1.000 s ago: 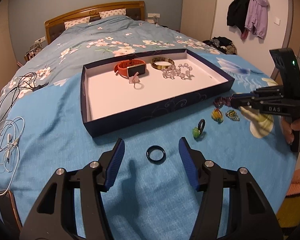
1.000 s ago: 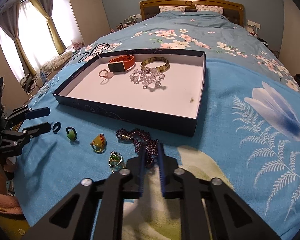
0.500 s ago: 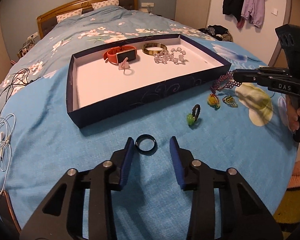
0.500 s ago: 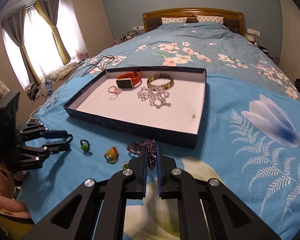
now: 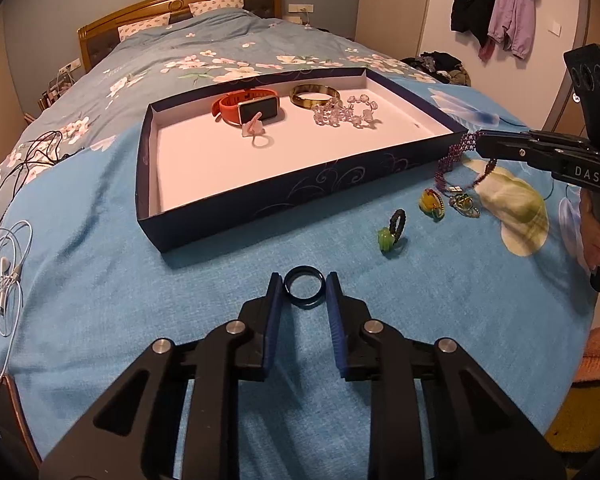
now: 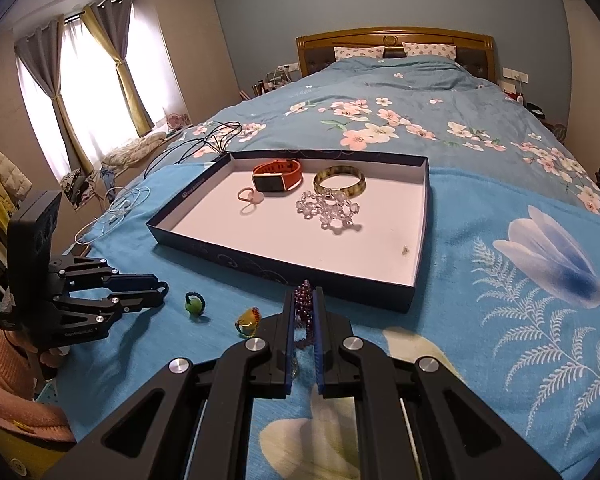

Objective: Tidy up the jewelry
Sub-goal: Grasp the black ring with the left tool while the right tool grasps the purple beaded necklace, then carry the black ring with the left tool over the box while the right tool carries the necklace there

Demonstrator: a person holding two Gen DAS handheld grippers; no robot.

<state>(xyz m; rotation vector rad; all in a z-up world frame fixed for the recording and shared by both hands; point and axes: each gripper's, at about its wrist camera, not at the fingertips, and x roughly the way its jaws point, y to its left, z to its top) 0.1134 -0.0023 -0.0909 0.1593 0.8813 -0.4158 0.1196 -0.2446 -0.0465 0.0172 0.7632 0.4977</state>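
A dark blue tray [image 5: 260, 200] [image 6: 284, 268] on the bed holds an orange watch [image 5: 248, 109], a bangle [image 5: 315, 95], a clear bead bracelet [image 5: 346, 114] and a pink ring [image 5: 256, 132]. My left gripper [image 5: 303, 286] is shut on a black ring [image 5: 303, 287] at the blanket. My right gripper [image 6: 303, 300] [image 5: 480, 142] is shut on a purple bead necklace [image 5: 450, 162] [image 6: 304, 312], lifted beside the tray's near corner with its tail hanging down. A green ring [image 5: 390, 234], a yellow ring [image 5: 431, 203] and a green-gold ring [image 5: 464, 203] lie on the blanket.
White earphones [image 5: 4, 276] and black cables [image 5: 24, 164] lie at the bed's left edge. A pink-sleeved hand [image 6: 16, 380] holds the left gripper. Coats [image 5: 496, 4] hang on the right wall. The blue blanket [image 5: 140, 320] spreads around the tray.
My left fingers have closed in onto the black ring. My right gripper has lifted the purple necklace off the blanket and toward the tray.
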